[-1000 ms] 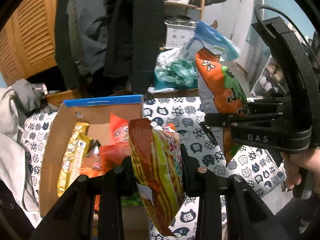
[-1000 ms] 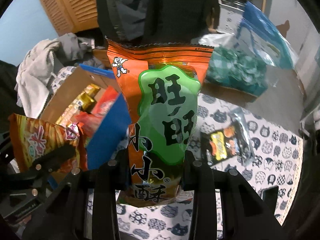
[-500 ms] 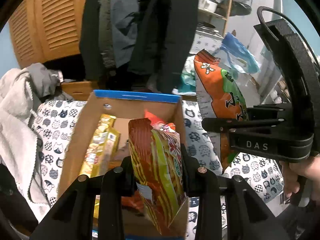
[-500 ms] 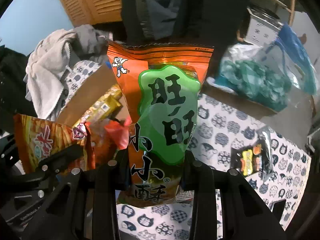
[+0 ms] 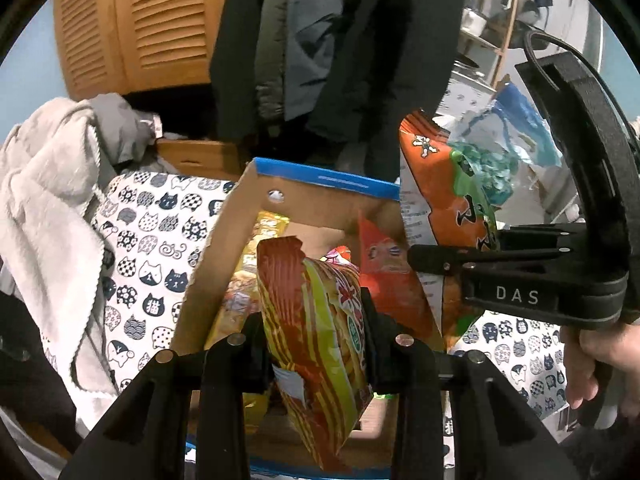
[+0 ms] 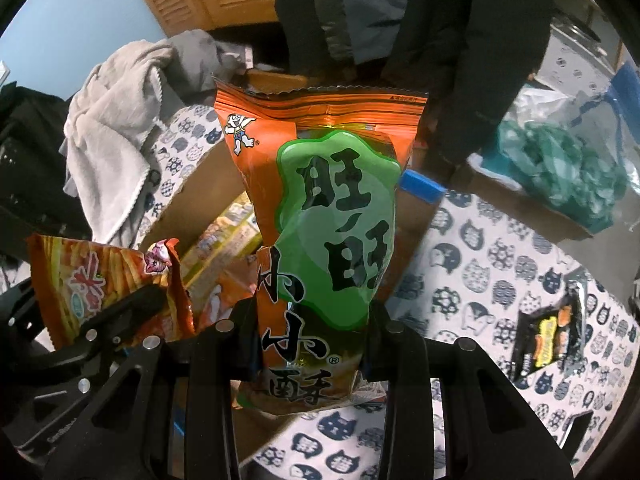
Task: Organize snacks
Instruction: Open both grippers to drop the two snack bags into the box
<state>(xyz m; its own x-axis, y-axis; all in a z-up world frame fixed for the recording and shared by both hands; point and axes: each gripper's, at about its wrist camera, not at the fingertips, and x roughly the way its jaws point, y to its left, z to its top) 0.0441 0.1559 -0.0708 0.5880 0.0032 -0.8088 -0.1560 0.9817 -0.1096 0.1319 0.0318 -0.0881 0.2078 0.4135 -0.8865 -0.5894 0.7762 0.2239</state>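
My left gripper (image 5: 316, 332) is shut on a red and yellow striped snack bag (image 5: 316, 336) and holds it over the open cardboard box (image 5: 320, 204) with a blue rim. The box holds yellow packs (image 5: 244, 280) and a red bag (image 5: 384, 276). My right gripper (image 6: 310, 340) is shut on an orange and green snack bag (image 6: 332, 220) above the box's right side; it also shows in the left wrist view (image 5: 448, 208). The striped bag shows at left in the right wrist view (image 6: 100, 280).
A cat-print cloth (image 6: 480, 264) covers the table. A black snack pack (image 6: 548, 340) lies on it at right. A grey towel (image 5: 44, 208) is heaped left of the box. A bag of teal things (image 6: 560, 172) stands at the back right. Dark coats (image 5: 332, 40) hang behind.
Both grippers have moved left with their bags, from over the cloth to over the box. Both grips are unchanged.
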